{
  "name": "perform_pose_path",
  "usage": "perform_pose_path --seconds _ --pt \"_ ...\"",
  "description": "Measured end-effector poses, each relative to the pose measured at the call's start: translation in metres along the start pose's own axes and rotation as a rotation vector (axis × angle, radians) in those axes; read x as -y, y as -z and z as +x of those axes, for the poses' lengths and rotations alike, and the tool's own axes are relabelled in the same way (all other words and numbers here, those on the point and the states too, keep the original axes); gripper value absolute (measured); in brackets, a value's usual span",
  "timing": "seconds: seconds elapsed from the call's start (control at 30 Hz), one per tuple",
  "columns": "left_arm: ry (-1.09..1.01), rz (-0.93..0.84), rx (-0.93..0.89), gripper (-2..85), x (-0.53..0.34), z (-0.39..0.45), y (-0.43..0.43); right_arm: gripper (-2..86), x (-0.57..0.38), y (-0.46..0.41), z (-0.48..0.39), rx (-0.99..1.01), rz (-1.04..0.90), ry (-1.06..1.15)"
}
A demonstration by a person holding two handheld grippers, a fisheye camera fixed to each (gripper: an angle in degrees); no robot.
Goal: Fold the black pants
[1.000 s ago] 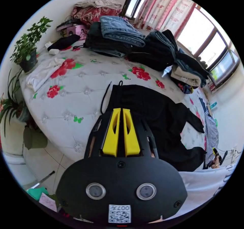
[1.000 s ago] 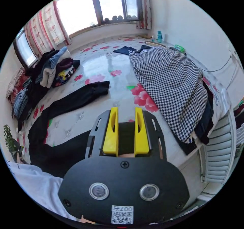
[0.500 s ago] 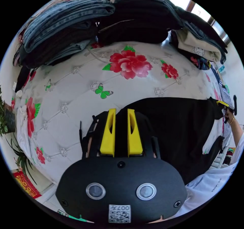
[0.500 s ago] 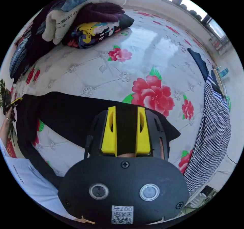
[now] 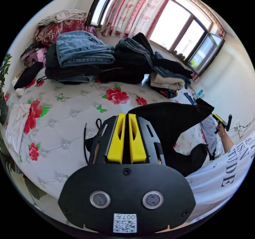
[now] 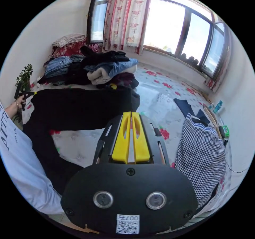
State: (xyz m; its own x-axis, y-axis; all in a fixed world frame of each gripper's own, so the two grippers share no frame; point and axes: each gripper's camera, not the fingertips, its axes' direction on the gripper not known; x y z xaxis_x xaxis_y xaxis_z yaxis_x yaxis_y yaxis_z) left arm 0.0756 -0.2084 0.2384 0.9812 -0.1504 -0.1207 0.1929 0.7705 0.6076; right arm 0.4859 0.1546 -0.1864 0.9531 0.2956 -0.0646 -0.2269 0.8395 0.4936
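left gripper: clenched on pants waist | right gripper: clenched on pants hem | pants: stretched between both grippers above bed | clothes pile: far side of bed

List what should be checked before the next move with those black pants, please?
1. Left hand-held gripper gripping the pants: ok, jaws closed on the fabric.
2. Right hand-held gripper gripping the other end: ok, jaws closed at the fabric's edge.
3. Pants stretched between the two: ok, the top edge runs straight in the right gripper view.
4. Whole garment lifted evenly: not ok, one part hangs down toward the person.
5. Drawstring out of the way: not ok, it dangles loose beside the left hand-held gripper.
6. Room on the bed to lay the pants down: ok, bare mattress lies in front of the clothes piles.
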Motion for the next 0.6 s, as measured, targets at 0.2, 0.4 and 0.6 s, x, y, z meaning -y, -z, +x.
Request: perform_pose_path --seconds 0.2,0.4,0.6 --pt "0.096 -0.078 -0.002 6.0 -0.015 -0.009 -0.025 7.2 -0.059 -0.038 0.012 0.041 -0.239 -0.225" --pt "0.013 -0.205 0.098 7.9 -0.017 -0.003 -0.054 9.1 -0.035 -0.054 -0.017 0.161 -0.192 -0.101" --pt "0.111 -0.290 0.121 7.6 -0.018 -0.028 -0.097 9.0 -0.012 -0.145 -0.064 0.187 -0.340 -0.055"
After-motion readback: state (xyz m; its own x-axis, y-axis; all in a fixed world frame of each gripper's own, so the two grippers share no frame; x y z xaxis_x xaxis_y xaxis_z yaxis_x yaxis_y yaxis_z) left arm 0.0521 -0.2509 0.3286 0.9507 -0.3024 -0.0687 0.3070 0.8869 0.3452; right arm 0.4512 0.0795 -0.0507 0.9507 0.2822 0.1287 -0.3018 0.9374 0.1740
